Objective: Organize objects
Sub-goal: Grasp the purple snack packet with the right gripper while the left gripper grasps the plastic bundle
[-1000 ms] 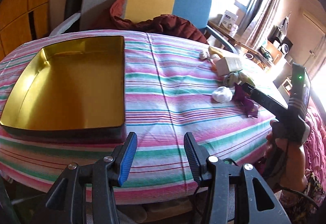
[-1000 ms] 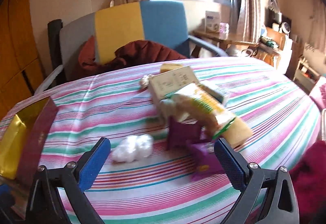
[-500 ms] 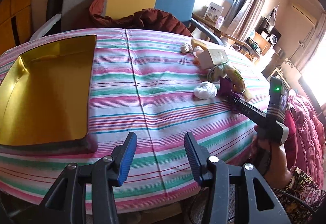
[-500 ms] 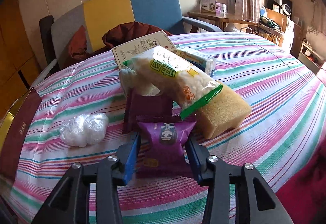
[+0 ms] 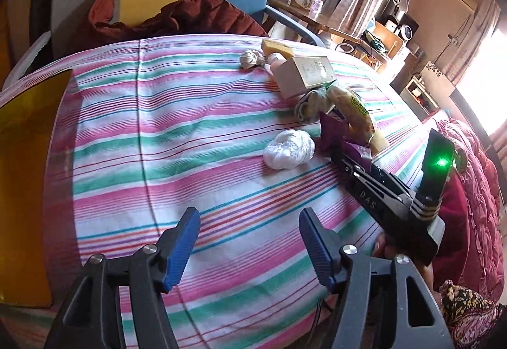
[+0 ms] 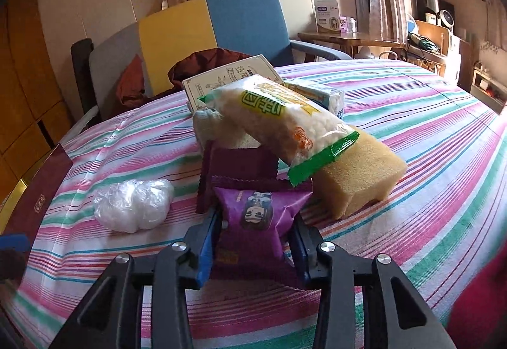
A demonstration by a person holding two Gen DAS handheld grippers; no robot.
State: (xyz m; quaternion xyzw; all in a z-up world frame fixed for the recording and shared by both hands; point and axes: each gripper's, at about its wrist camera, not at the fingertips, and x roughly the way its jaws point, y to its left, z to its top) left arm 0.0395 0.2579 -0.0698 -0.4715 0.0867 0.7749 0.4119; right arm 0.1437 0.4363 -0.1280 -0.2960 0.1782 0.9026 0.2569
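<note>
Striped cloth covered the bench [image 5: 196,133], and the gold tray [image 5: 22,158] at its left edge was cut off by the frame. My right hand-held gripper [image 6: 253,241] pointed down, clenched on one purple packet [image 6: 258,216] at the near end of the pile. A second, darker packet [image 6: 234,163] lay half hidden behind it. My left hand-held gripper [image 5: 248,246] had just been opening, nothing between its jaws, short of one plastic wad [image 5: 288,149].
</note>
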